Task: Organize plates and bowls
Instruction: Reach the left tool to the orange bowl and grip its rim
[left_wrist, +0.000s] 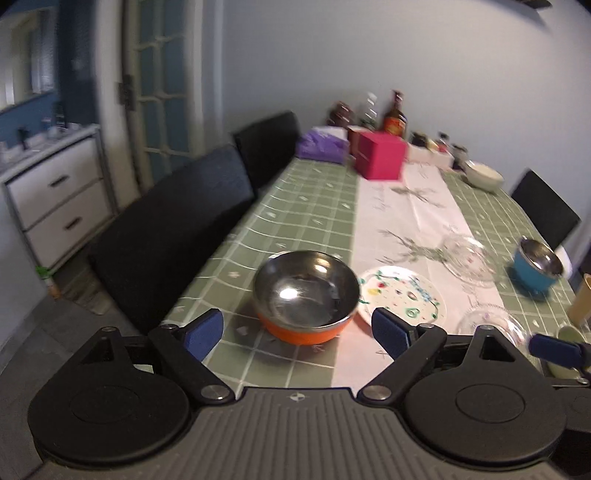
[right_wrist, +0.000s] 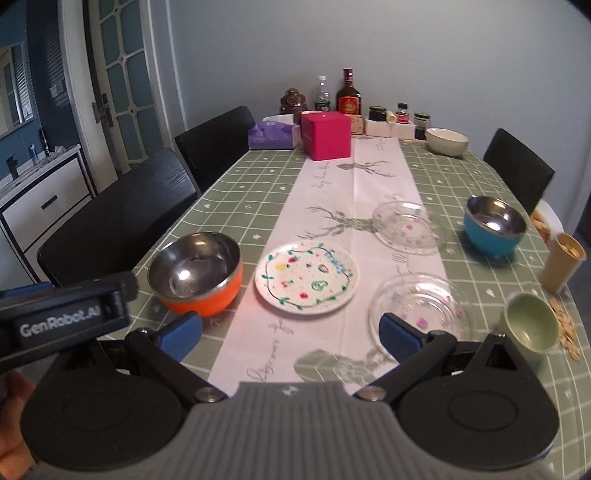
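An orange bowl (left_wrist: 306, 295) (right_wrist: 197, 273) with a steel inside sits near the table's left front. My left gripper (left_wrist: 297, 332) is open just in front of it, one finger on each side. Beside the bowl lies a white painted plate (left_wrist: 402, 293) (right_wrist: 307, 277). Two clear glass plates (right_wrist: 417, 306) (right_wrist: 406, 227) lie to the right, and a blue steel-lined bowl (right_wrist: 495, 229) (left_wrist: 535, 267) stands further right. A beige bowl (right_wrist: 446, 141) is at the far end. My right gripper (right_wrist: 290, 334) is open above the near table edge, holding nothing.
Black chairs (right_wrist: 122, 218) line the left side; another (right_wrist: 517, 170) stands at the right. A pink box (right_wrist: 325, 134), bottles and jars crowd the far end. A green cup (right_wrist: 532, 325), a tan cup (right_wrist: 561, 262) and scattered seeds sit at the right front.
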